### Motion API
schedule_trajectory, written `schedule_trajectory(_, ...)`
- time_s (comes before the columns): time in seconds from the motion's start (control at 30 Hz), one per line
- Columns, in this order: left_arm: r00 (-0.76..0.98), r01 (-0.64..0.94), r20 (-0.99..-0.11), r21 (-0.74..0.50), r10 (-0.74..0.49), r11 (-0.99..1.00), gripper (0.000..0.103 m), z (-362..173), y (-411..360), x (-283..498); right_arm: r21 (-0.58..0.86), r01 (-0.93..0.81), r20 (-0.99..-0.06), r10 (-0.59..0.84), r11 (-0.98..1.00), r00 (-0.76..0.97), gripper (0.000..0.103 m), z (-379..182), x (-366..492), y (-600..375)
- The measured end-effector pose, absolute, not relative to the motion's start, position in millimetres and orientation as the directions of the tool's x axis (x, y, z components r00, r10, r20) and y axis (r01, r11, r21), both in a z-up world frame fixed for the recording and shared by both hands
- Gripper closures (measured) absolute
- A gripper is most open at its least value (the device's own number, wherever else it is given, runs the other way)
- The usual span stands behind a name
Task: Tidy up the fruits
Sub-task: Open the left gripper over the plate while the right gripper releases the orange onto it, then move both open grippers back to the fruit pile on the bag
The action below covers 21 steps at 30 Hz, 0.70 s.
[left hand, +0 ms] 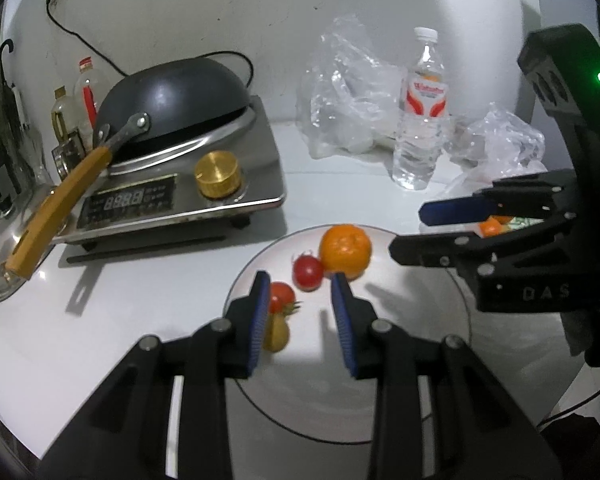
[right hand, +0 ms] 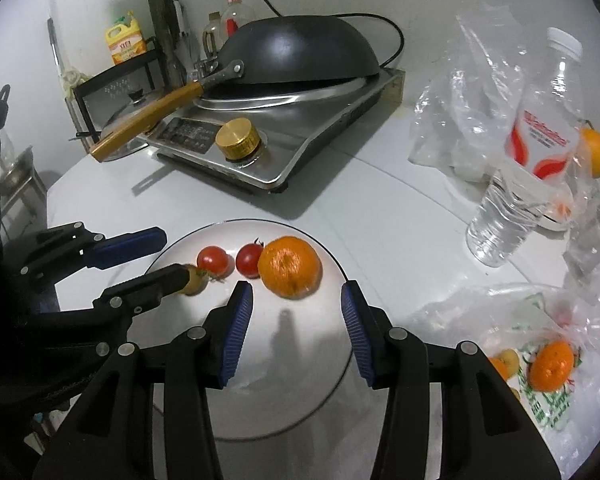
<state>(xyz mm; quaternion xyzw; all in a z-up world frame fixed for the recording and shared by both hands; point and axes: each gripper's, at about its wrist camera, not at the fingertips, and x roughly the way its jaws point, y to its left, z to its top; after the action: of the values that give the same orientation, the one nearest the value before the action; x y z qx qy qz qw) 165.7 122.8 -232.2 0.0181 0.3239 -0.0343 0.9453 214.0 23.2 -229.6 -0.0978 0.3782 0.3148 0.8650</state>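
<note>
A white plate (left hand: 420,320) (right hand: 300,392) holds an orange (left hand: 345,249) (right hand: 290,267), two small red tomatoes (left hand: 308,272) (left hand: 281,297) (right hand: 249,260) (right hand: 213,259) and a small yellow fruit (left hand: 277,333) (right hand: 195,283). My left gripper (left hand: 300,312) (right hand: 168,258) is open above the plate, its left finger beside the yellow fruit. My right gripper (right hand: 298,324) (left hand: 404,229) is open and empty over the plate, just in front of the orange. A plastic bag (right hand: 540,364) at the right holds more oranges (right hand: 551,365).
An induction cooker (left hand: 188,196) (right hand: 284,152) with an upturned black wok (left hand: 172,100) (right hand: 300,52) stands behind the plate. A water bottle (left hand: 420,116) (right hand: 528,168) and crumpled clear bags (left hand: 348,92) (right hand: 460,112) lie at the back right. Bottles (left hand: 76,96) stand far left.
</note>
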Motion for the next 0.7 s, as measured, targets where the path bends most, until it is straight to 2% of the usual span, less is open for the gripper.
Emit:
schedule_trajectory(0.6,0.793,0.045,-0.606,-0.039,-0.060,0.998,0.067,-209,77,150,0.062,-0.593,-0.678,0.470,0.802,0.565,0.054,-205,181,-42)
schedule_trajectory(0.7,0.793,0.043,-0.605,-0.052,-0.066,0.998,0.050,-206,65,148,0.055,-0.582,-0.667,0.464,0.811,0.583,0.054,-201,176,-58)
